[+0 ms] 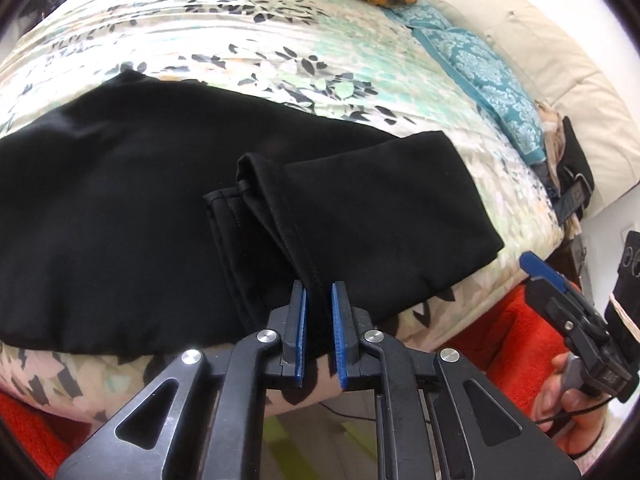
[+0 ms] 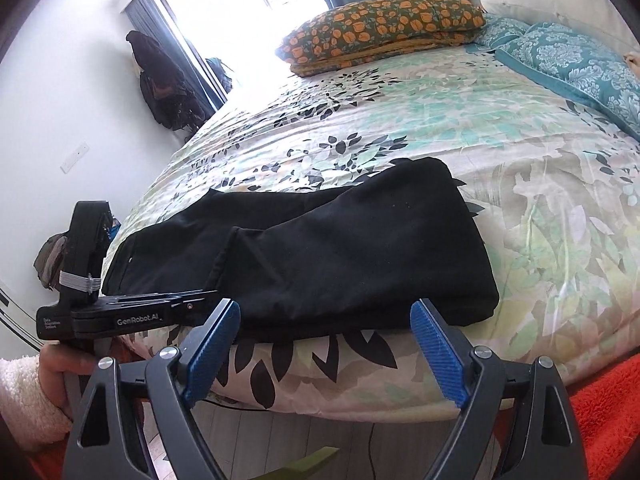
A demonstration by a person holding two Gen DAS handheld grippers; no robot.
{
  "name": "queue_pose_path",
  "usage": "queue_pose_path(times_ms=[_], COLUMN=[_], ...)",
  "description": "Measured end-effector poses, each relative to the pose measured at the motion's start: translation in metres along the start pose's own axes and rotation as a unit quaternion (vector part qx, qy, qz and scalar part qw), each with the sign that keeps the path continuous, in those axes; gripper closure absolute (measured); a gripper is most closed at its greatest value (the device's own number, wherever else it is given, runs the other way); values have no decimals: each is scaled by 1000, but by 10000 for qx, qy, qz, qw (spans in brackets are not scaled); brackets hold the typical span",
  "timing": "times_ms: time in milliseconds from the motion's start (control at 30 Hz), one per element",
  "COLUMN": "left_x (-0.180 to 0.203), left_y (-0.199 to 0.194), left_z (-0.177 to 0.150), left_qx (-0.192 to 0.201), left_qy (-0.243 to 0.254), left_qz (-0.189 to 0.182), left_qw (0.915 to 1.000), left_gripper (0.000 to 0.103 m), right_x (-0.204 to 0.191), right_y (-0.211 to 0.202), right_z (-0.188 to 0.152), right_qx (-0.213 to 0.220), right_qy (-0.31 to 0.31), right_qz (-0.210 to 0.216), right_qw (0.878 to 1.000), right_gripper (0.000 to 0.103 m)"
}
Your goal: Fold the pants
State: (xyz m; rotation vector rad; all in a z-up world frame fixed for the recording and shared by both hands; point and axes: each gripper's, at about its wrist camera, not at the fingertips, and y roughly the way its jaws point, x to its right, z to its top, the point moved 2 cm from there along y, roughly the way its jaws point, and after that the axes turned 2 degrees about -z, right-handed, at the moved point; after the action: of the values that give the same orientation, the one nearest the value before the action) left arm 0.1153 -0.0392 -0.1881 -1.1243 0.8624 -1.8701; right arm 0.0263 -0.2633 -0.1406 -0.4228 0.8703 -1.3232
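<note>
The black pants [image 1: 160, 184] lie folded over on the flowered bedspread [image 1: 248, 52], near the bed's front edge; they also show in the right wrist view [image 2: 340, 248]. My left gripper [image 1: 319, 294] has its blue pads nearly closed around the hem edge of the folded-over leg. My right gripper [image 2: 326, 312] is wide open and empty, just off the bed's front edge, facing the folded pants. The right gripper also shows in the left wrist view [image 1: 560, 296], off to the right.
An orange-flowered pillow [image 2: 380, 28] and a teal patterned pillow [image 2: 580, 68] lie at the head of the bed. A cream headboard [image 1: 540, 64] stands on the right. A red fleece [image 2: 608, 412] shows below. A window [image 2: 240, 8] is at the back left.
</note>
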Motion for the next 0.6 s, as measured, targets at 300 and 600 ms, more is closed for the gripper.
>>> queue_pose_path(times_ms=[300,600], left_x=[-10,-54], left_y=[12,-1], left_z=[-30,7], left_qx=[-527,-160], left_qy=[-38,-874], left_qz=[157,252], left_qw=[9985,9957], left_gripper=[78,24], right_x=[-10,-17], right_y=[83,97], right_z=[-2,-13], right_qx=[-1049,-1071], right_qy=[-802,-1177], right_qz=[-946,-1076], right_qw=[9867,9814], right_gripper=[15,4])
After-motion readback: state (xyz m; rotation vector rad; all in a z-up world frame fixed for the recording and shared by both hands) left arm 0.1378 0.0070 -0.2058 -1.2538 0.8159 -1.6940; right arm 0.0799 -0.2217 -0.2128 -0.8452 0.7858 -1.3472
